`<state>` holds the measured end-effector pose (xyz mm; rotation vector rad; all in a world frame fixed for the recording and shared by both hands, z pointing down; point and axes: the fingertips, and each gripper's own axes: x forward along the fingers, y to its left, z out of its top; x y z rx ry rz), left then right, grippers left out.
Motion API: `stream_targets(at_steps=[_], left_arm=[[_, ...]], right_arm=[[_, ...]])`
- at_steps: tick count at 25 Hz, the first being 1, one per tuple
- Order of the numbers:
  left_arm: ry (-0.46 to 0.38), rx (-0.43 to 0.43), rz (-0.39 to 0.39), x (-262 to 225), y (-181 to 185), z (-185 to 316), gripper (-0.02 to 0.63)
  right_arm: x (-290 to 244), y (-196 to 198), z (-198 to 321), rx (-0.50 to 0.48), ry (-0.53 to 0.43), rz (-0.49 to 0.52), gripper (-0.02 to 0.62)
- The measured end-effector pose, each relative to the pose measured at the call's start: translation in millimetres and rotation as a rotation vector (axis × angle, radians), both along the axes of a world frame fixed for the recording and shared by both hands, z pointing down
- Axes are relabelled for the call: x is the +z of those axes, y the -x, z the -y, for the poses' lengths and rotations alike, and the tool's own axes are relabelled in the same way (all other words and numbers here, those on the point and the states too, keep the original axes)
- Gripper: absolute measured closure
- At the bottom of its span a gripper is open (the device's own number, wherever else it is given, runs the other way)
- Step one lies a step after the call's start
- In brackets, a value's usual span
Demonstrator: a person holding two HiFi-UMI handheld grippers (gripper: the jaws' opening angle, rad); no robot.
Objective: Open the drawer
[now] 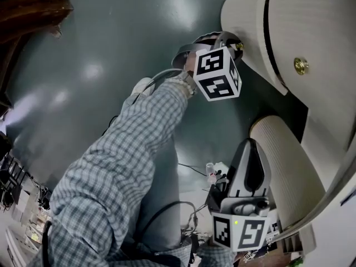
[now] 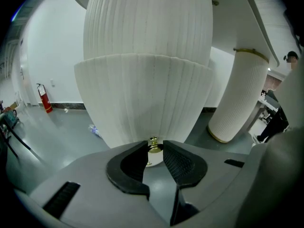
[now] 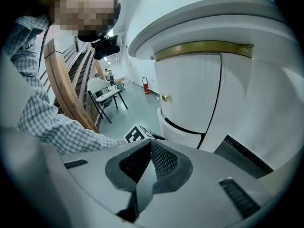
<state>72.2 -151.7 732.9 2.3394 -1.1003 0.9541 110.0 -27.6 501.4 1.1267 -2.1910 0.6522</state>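
Left tool [image 2: 154, 147] has its jaws a little apart, with the small brass knob [image 2: 153, 144] sitting right between the tips, not clamped as far as I can see. The knob's low on the ribbed white drawer [image 2: 142, 94] of the rounded cabinet [image 2: 147, 18]. Right tool [image 3: 151, 144] is pinched together on nothing, well back from the cabinet.

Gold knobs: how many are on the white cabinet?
2. One gold knob is at the left gripper's tips; the other knob is higher up, above it. Others may be hidden.
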Motion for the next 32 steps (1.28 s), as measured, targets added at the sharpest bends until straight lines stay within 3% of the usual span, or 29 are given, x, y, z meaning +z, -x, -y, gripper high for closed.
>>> stream_targets(at_steps=[32], left_arm=[[0.117, -0.022, 0.048, 14.3, 62.0, -119.0, 0.502]], right_arm=[[-14.9, 42.3, -34.2, 0.014, -0.014, 0.021, 0.586]])
